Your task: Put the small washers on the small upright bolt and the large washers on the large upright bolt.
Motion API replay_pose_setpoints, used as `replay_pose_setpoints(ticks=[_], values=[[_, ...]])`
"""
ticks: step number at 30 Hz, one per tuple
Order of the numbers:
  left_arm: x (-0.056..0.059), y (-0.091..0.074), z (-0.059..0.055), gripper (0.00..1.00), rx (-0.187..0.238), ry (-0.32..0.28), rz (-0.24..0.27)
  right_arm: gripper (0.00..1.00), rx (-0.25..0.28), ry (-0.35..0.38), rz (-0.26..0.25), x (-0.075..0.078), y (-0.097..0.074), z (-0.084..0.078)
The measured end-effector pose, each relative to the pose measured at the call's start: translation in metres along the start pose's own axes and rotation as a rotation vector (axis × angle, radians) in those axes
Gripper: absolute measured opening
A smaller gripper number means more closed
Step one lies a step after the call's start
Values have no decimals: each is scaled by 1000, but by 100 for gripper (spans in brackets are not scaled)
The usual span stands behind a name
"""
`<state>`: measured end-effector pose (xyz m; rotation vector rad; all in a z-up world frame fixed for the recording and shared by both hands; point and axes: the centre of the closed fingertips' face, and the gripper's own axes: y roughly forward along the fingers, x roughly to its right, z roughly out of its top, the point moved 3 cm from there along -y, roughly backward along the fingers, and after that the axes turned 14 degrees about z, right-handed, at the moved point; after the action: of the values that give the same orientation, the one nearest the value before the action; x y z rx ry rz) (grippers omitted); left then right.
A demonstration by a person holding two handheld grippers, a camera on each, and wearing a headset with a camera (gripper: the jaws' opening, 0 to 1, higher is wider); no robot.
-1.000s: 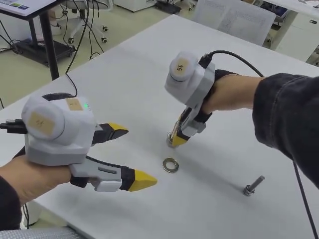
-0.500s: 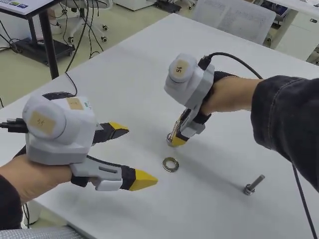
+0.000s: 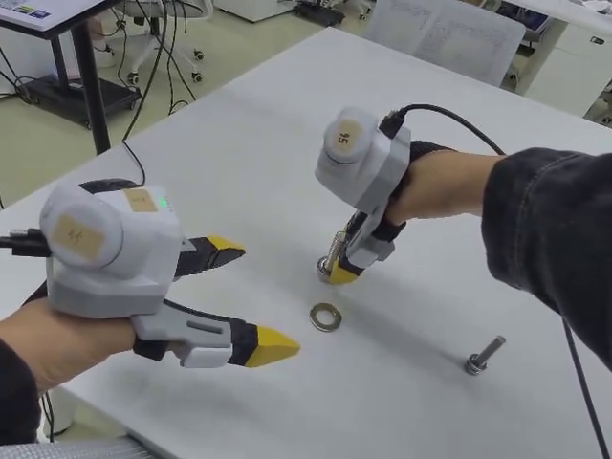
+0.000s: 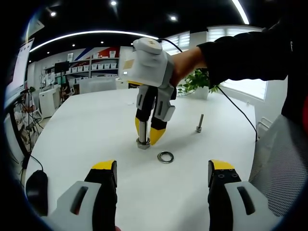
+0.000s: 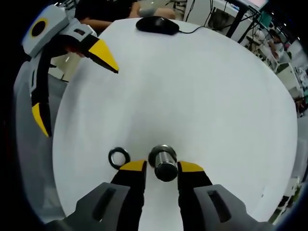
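- The right tool (image 3: 338,273) has sunk a little lower along the large bolt (image 5: 163,162) since the earlier frame. The washer (image 3: 326,316) and the left tool (image 3: 253,297) lie as they did.
- The right tool points down with its jaws narrowly apart, one on each side of the large bolt and its tips near the bolt's base. I cannot tell whether they pinch the shank or only flank it.
- The left tool is wide open, holds nothing and hovers over the near left corner of the table (image 3: 287,115).
- The large bolt stands upright mid-table. One loose washer lies flat just beside it, toward the near edge.
- The small bolt (image 3: 485,355) stands well apart, toward the right edge, with something ring-like at its foot.
- Risk of tipping: the large bolt seems to stand only on its own head. If the jaws drag on it while lifting away, or lift off at a slant, it could tip over and spill anything stacked on it.
- Risk at pickup: the washer lies flat on a smooth top, so jaw tips closing on its rim may push it away or flick it toward the near edge.
- Risk of mis-sorting: I cannot judge the washer's size with certainty, so it could go onto the wrong bolt.
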<state>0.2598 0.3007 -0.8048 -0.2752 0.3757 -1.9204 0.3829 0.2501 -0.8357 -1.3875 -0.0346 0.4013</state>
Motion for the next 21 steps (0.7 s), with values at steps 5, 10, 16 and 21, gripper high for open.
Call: replay_pose_setpoints(ticks=[5,10,16,21], values=[[1,0,1,77,1,4,-2,29,1,-2,-8,1,-2,-2],[1,-1,2,77,2,6,-4,31,4,3,-11,1,-5,-7],[2,-2,2,77,1,8,-6,33,5,15,-14,-3,-7,-17],[2,-2,3,77,2,10,-7,34,5,26,-17,-7,-9,-25]])
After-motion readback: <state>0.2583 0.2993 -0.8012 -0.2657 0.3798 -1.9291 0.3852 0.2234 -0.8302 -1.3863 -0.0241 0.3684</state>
